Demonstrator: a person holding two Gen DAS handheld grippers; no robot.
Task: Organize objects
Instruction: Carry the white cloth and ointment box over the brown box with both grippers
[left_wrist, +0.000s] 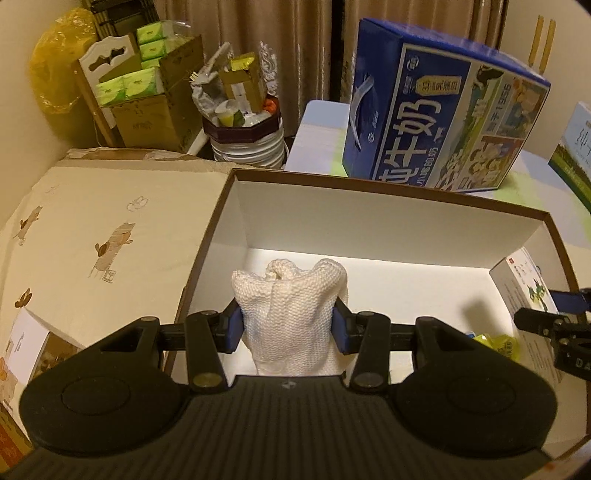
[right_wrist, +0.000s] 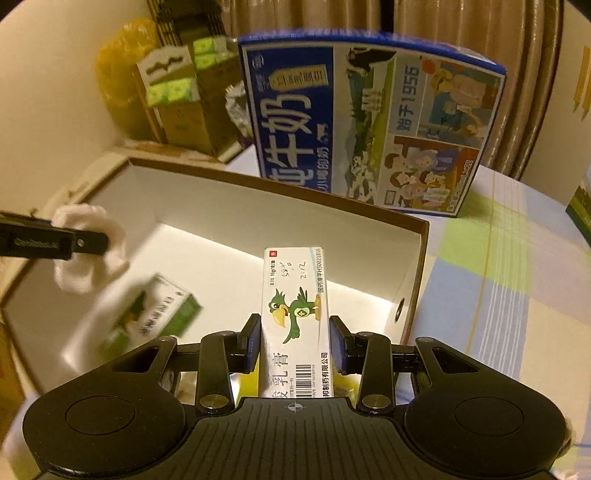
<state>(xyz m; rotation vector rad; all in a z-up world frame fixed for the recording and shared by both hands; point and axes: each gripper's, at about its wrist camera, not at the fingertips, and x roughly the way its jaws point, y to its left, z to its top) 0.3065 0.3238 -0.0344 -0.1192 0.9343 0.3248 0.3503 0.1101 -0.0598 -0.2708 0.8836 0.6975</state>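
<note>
Over the brown-rimmed box (left_wrist: 406, 192), the left gripper (left_wrist: 288, 325) clenches a white knitted cloth (left_wrist: 291, 317) while the right gripper (right_wrist: 293, 343) grasps an ointment carton (right_wrist: 295, 314). Released together, either could land on the green carton (right_wrist: 162, 317) below or tip against the wall.

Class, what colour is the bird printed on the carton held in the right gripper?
Green, with a yellow beak; clearest in the right wrist view.
</note>
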